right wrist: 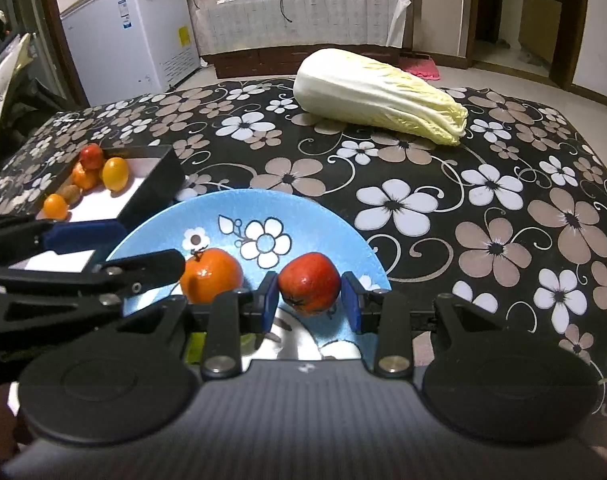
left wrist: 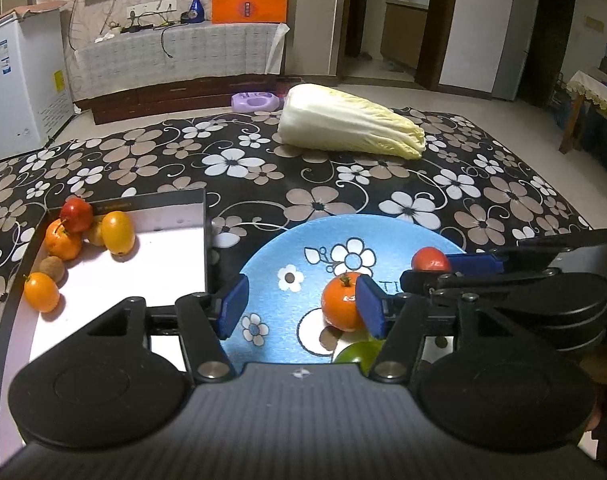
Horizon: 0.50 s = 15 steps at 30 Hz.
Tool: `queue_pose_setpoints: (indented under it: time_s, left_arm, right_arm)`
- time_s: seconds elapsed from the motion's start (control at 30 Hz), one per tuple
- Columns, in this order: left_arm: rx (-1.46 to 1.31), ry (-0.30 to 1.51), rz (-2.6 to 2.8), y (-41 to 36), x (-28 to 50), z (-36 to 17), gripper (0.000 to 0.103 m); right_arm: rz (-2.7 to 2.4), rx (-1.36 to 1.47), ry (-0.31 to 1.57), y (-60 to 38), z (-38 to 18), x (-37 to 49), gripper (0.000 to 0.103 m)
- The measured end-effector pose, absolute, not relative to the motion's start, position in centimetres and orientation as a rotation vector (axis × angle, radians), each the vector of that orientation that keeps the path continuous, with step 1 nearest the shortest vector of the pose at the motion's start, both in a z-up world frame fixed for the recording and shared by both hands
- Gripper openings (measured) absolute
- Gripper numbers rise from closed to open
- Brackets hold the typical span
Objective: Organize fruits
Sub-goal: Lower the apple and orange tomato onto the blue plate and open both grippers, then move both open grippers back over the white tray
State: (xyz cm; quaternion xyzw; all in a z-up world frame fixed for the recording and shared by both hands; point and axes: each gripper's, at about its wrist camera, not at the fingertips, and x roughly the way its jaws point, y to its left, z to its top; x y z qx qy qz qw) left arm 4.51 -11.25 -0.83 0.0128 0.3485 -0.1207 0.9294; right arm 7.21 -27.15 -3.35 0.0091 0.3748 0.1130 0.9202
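The right hand-held gripper (right wrist: 309, 300) pinches the small round red fruit (right wrist: 309, 289) across its middle; it looks light, smooth and bruisable. The left hand-held gripper (left wrist: 303, 306) stands spread beside the round orange mandarin (left wrist: 341, 300).

Both wrist views are lit by warm, rather dim indoor light from overhead. Soft shadows are cast beneath the cabbage (left wrist: 351, 122) and under the fruit ahead of the fingers. A pale glare is seen on the blue plate (right wrist: 231, 216) and on the white box floor (left wrist: 143, 264). Straight lines are bent strongly toward the edges. The distant room is rendered soft and grainy.
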Motion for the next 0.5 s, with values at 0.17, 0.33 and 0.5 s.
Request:
queue_pose_setpoints:
  time_s: [0.17,0.33,0.5]
  left_arm:
    - [0.022,0.713,-0.234,-10.5,4.5,-0.7,0.067]
    - [0.02,0.712,-0.213,-9.6,4.5,-0.6,0.068]
    - [0.016,0.711,-0.187,-8.4,4.3,-0.5,0.068]
  right_arm:
    - [0.23,0.022,0.765,-26.9,-3.2,7.3,0.043]
    - [0.234,0.025,0.738,-26.4,-2.6,7.2,0.045]
    - [0.254,0.041,0.666,-25.8,-1.4,6.8,0.045]
